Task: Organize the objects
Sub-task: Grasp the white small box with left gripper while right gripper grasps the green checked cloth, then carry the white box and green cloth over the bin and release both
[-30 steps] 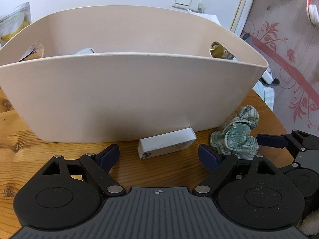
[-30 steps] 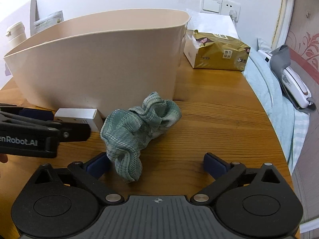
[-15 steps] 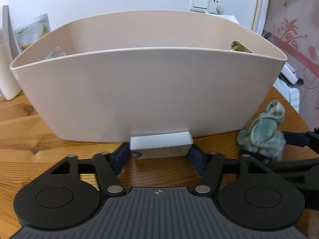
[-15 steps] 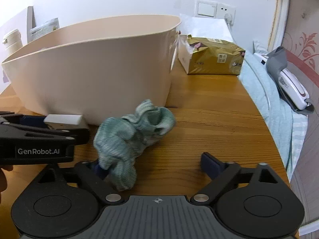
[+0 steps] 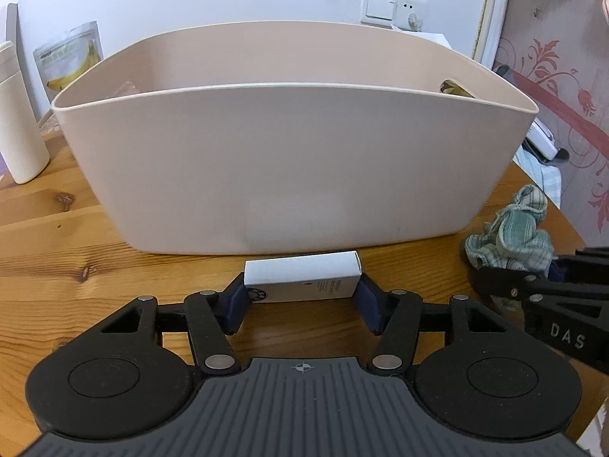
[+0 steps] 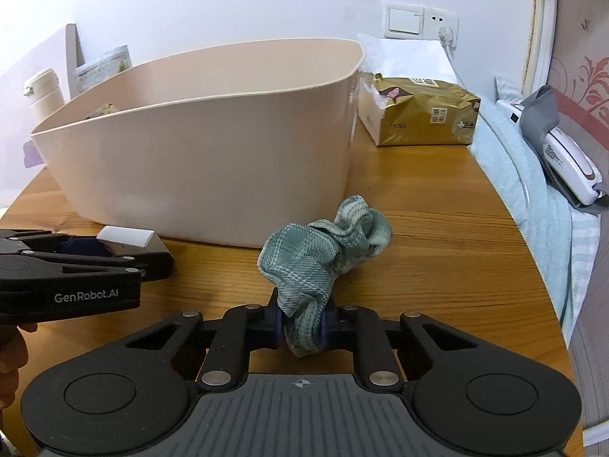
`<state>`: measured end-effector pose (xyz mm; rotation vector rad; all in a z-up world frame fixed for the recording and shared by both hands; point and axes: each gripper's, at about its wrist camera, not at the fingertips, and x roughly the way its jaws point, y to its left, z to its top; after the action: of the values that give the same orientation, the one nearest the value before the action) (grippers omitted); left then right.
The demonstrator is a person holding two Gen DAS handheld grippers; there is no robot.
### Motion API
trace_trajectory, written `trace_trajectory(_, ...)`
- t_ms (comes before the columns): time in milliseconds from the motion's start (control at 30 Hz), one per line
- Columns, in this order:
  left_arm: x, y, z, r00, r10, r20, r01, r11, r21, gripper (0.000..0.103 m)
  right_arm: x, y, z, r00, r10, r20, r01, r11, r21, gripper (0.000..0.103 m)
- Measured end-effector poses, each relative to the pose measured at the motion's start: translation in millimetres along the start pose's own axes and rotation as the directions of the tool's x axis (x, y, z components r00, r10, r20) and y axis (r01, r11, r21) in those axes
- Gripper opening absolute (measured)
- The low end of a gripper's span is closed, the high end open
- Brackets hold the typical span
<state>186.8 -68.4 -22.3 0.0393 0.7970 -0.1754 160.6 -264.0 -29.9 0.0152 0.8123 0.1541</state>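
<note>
Left wrist view: left gripper (image 5: 302,295) clamps the white box (image 5: 302,280), right gripper (image 6: 300,329) pinches the green cloth (image 6: 323,243); either could snag the basin (image 5: 297,167) rim when lifted.

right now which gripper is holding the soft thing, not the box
The right gripper: its pads pinch the green checked cloth. The left gripper clamps the white box.

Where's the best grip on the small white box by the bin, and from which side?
Take the white box across its two short ends, coming in low from the front, away from the beige bin. It lies flat, long side facing the left gripper, whose blue pads already clamp both ends.
</note>
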Motion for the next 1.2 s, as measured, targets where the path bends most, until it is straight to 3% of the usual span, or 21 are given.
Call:
trace_trajectory(433,-39,11,-1,0.997,0.015,0.071,-0.017,1.000,0.022,0.059,-38,28,5,0.998,0.014,0.059,-0.010,0.998,-0.067,0.016)
trace_trajectory(733,-66,27,4,0.993,-0.011,0.122,0.012,1.000,-0.009,0.059,-61,38,7,0.996,0.011,0.088,-0.004,0.997,-0.077,0.016)
trace_trajectory(1200,-102,46,42,0.973,-0.010,0.231,0.013,1.000,-0.013,0.059,-103,44,40,0.967,-0.007,0.256,0.028,0.996,-0.081,0.016)
